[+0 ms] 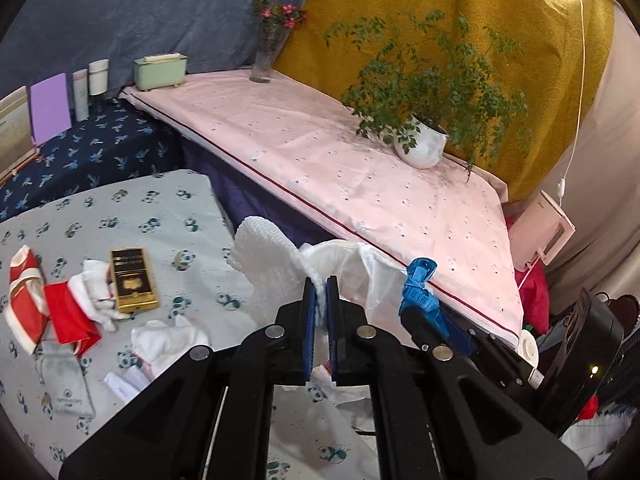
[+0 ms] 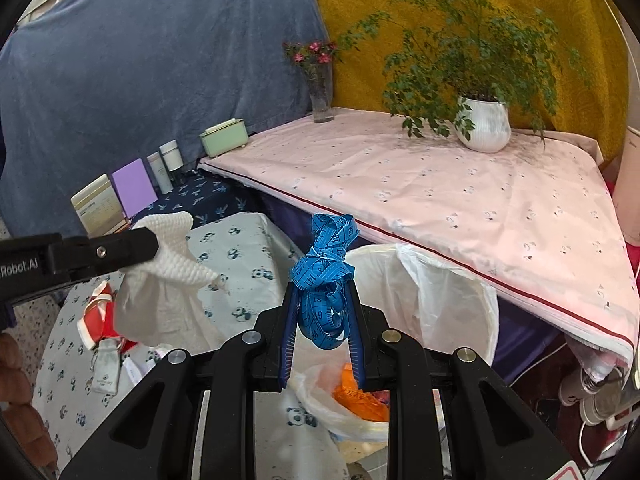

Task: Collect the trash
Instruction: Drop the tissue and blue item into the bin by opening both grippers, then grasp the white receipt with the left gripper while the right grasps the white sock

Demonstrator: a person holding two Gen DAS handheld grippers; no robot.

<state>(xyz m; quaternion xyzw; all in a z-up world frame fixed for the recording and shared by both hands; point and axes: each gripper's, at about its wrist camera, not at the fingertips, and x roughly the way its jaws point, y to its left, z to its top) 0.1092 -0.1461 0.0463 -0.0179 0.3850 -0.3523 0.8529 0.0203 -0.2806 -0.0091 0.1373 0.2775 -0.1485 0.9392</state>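
On the left, the left gripper (image 1: 321, 289) has its blue pads nearly together, pinching a sheet of white foam netting (image 1: 266, 256) that hangs above a table covered in a panda-print cloth (image 1: 168, 204). Lying on that cloth, left to right: a red and white wrapper (image 1: 24, 296), a red paper piece (image 1: 70, 320), crumpled white tissue (image 1: 94, 280), a gold and black box (image 1: 133, 279), a grey drawstring pouch (image 1: 70, 388), and another crumpled white tissue (image 1: 168, 340).

To the right, the right gripper (image 2: 322, 280) has its jaws partly closed, clamped around a tangled blue measuring tape (image 2: 326, 264), whose top knot sticks up past the fingertips. It hangs at the near left rim of a bin lined with a white plastic bag (image 2: 436, 292). Inside the bag, something orange (image 2: 360, 396) shows at the bottom.

Behind the bin runs a higher table under a pink cloth (image 2: 460, 200), bearing a glass vase of pink flowers (image 2: 320, 96) and a white potted plant (image 2: 486, 124)
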